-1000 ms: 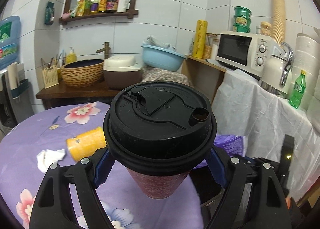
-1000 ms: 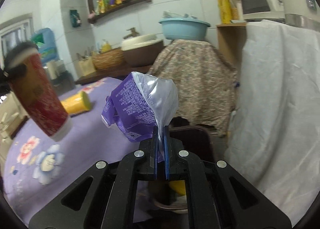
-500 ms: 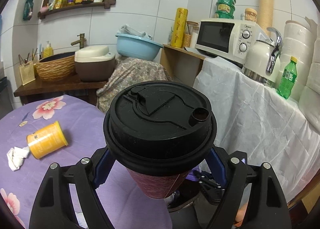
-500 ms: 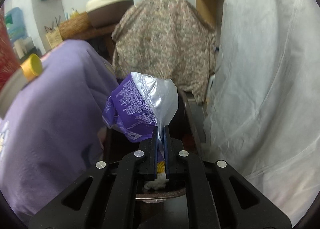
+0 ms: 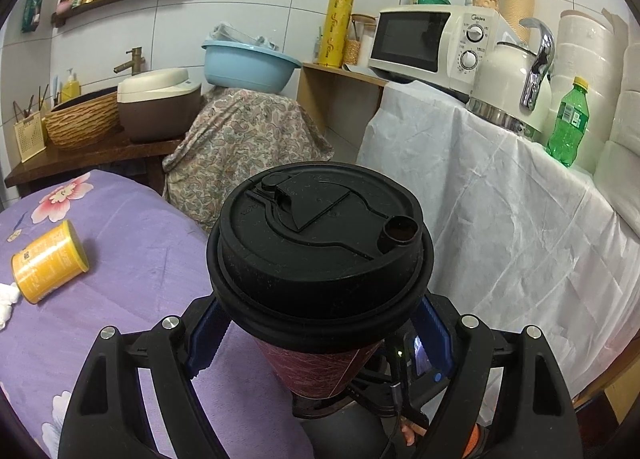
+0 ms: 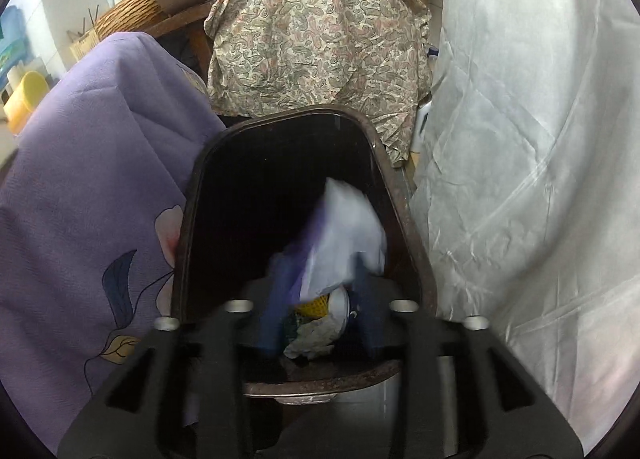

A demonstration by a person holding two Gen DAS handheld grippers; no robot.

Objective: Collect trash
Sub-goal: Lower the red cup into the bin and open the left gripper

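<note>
My left gripper [image 5: 320,339] is shut on a red paper coffee cup [image 5: 316,367] with a black lid [image 5: 320,243], held upright past the edge of the purple table. In the right wrist view my right gripper [image 6: 322,299] hangs over a dark trash bin [image 6: 404,195]; its jaws are opening. A purple and silver snack wrapper [image 6: 344,235] is blurred and loose between the blue fingers [image 6: 276,299], dropping into the bin. Yellow and white trash [image 6: 316,323] lies at the bin's bottom.
A yellow can [image 5: 48,263] lies on its side on the purple floral tablecloth [image 5: 132,243], beside a white crumpled tissue [image 5: 6,295]. A paisley-draped object [image 6: 316,27] stands behind the bin. A white-draped counter [image 5: 500,211] with a microwave [image 5: 432,43], kettle and green bottle [image 5: 568,123] flanks it on the right.
My right gripper sank over the bin and its jaws parted, freeing the purple wrapper. My left gripper carried the cup rightward, so the can and tissue slid to the left edge.
</note>
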